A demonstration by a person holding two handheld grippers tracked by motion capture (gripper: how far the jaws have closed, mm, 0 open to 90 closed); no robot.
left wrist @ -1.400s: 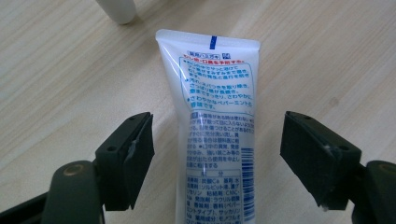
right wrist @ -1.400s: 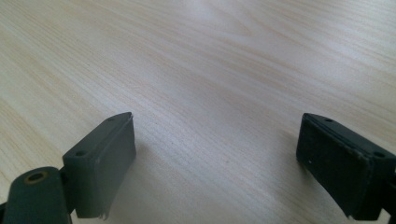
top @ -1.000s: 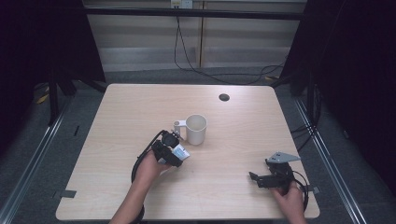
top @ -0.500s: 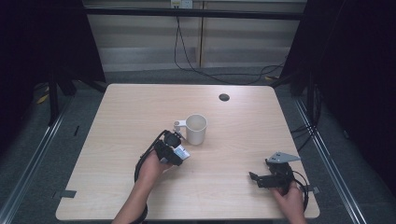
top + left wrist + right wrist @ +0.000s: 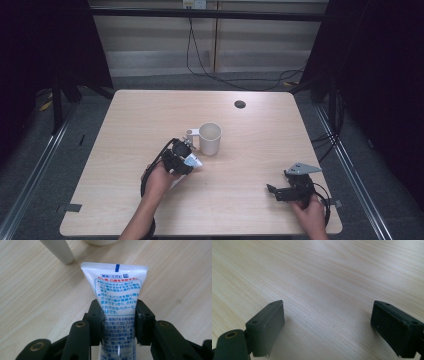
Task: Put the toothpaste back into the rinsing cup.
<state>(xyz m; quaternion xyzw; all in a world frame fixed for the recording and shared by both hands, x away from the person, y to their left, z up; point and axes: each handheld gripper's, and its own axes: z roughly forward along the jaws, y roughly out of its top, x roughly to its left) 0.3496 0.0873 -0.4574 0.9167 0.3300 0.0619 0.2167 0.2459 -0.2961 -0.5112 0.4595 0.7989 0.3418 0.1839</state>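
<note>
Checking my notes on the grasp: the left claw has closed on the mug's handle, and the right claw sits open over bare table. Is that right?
Not quite. The left claw has just closed on a toothpaste tube, not the mug's handle; the left gripper view shows its pads pressing the tube's sides. The mug stands just beyond. The right claw is open over bare table, as you said.

The tube [image 5: 117, 302] is white with blue print, a red line of text and a short blue stripe at its flat end. Just beyond the tube, the mug [image 5: 210, 138] is cream. The table [image 5: 150, 115] beneath the tube is pale wood with fine grain. The grippers' jaws are black.
</note>
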